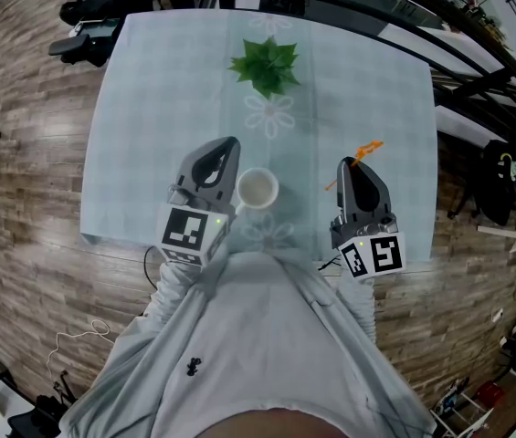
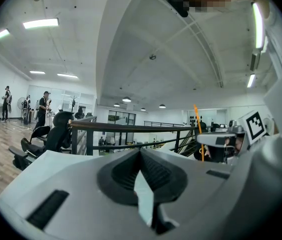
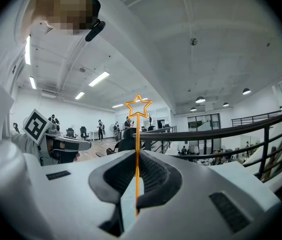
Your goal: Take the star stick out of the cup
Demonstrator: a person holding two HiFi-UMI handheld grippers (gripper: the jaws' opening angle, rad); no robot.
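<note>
Two grippers sit over the near edge of a table (image 1: 148,108) covered in pale cloth. The right gripper (image 1: 359,163) has its jaws pinched nearly together on the thin orange star stick (image 3: 137,149). The stick stands upright between them, its outlined star above the jaw tips, well clear of the cup (image 1: 258,190). The left gripper (image 1: 230,142) lies just beside the white cup's left side, its jaws closed together with nothing between them. A green plant (image 1: 265,65) stands farther back on the table.
</note>
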